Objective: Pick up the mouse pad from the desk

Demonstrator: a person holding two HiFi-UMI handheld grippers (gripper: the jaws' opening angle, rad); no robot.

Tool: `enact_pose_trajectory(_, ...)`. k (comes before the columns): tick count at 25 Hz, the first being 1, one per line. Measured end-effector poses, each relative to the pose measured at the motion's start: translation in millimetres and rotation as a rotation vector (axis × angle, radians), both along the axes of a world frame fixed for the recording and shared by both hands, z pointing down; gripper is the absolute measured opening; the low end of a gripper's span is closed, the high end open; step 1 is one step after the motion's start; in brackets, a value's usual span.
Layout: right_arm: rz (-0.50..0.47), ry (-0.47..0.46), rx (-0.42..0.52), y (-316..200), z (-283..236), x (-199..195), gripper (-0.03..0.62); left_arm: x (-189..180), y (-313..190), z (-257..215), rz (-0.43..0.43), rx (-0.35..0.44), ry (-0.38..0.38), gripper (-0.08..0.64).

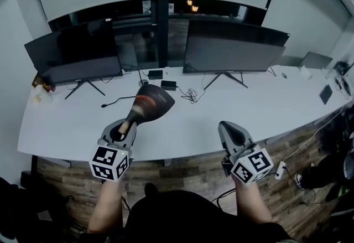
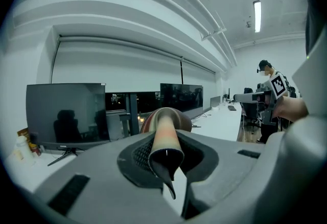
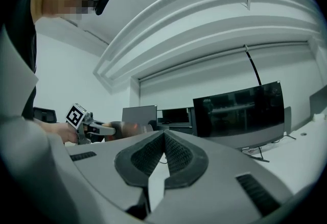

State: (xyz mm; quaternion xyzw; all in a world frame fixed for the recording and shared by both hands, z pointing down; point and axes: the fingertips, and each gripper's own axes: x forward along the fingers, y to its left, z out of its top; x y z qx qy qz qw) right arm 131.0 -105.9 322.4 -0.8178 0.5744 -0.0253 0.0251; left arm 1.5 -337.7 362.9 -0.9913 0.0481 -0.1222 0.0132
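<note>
L monitor (image 1: 74, 51) & R monitor (image 1: 232, 45), both dark, on stands side by side at rear of curved white desk (image 1: 182, 134), w/ small black box (image 1: 155, 74) & cable tangle (image 1: 191, 94) between them, laptop (image 1: 316, 60) at far R end, wood floor (image 1: 193, 176) below.

Left claw (image 1: 125, 127) gripping, right claw (image 1: 230, 127) closed

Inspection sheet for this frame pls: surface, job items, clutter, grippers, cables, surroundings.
Surface: white curved desk, front mostly bare.
Job's things: mouse pad, curled, held above the desk.
Clutter: small black devices between the monitors; small items far left; laptop far right.
Grippers: left gripper shut on the mouse pad; right gripper shut, empty.
Cables: black coil mid-desk; power strip on the floor.
Surroundings: two dark monitors; wood floor; second person down the room.
</note>
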Motion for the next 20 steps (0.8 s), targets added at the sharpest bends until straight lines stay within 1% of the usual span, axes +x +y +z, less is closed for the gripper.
enact_pose_trajectory(14,0.007,-0.013,-0.023,-1.9,5.9,-3.1,0.003,-1.5,-2.5,1.4,0.012,-0.015,0.013,0.058)
enact_pose_trajectory(20,-0.002,-0.01,-0.024,-5.2,6.0,-4.8,0.003,-3.5,-6.5,3.4,0.003,-0.025,0.016,0.058)
